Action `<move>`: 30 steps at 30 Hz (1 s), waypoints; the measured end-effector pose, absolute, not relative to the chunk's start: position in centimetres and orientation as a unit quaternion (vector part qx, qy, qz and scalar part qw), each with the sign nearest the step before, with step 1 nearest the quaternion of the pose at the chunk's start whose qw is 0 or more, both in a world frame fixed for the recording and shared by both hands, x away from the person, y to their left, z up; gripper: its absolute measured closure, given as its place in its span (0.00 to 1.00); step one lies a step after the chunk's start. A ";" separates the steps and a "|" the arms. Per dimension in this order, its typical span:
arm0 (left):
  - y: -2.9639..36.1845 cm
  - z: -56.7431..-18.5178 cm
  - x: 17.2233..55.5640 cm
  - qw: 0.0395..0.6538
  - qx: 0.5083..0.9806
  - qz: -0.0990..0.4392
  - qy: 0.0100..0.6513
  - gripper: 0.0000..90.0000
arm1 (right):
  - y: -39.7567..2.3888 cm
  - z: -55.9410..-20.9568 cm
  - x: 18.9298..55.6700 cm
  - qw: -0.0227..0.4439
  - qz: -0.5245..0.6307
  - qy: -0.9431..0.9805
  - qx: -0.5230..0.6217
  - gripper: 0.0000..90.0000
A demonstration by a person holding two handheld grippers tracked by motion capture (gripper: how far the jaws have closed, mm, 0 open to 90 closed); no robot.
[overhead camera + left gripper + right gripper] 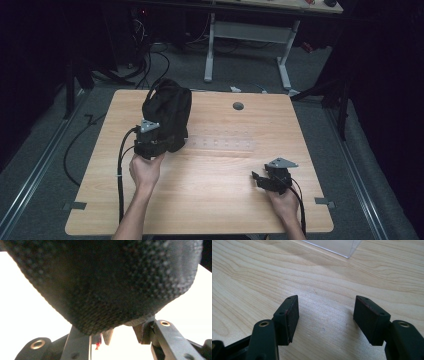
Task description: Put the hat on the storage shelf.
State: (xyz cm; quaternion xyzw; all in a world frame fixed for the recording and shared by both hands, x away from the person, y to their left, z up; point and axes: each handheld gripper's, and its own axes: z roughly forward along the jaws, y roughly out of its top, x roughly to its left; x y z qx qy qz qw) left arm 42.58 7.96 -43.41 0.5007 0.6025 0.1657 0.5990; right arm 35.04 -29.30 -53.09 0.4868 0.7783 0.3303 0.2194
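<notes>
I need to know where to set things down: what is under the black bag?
The black bag stands on the wooden table, with the left gripper at its base. Whatever lies beneath or inside it is hidden.

readable markings: none that i can make out. i find no text, label, brand, number or sign on the black bag (167,116), on the wooden table (210,200), or on the clear sheet (220,144) lying on it.
</notes>
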 end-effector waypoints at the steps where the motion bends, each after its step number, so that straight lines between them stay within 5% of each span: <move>1: 8.0 -43.4 42.6 0.600 0.499 0.164 0.603 0.71 | -29.3 -53.1 35.0 0.220 0.330 0.778 0.487 0.42; 6: 7.8 -43.7 42.5 0.608 0.502 0.156 0.595 0.65 | -29.3 -53.1 35.0 0.220 0.330 0.778 0.487 0.42; 17: 8.0 -43.1 41.9 0.634 0.494 0.152 0.576 0.31 | -29.3 -53.1 35.0 0.220 0.330 0.778 0.487 0.41; 30: 8.6 -42.3 40.4 0.647 0.499 0.156 0.555 0.21 | -29.3 -53.1 35.0 0.220 0.330 0.778 0.487 0.41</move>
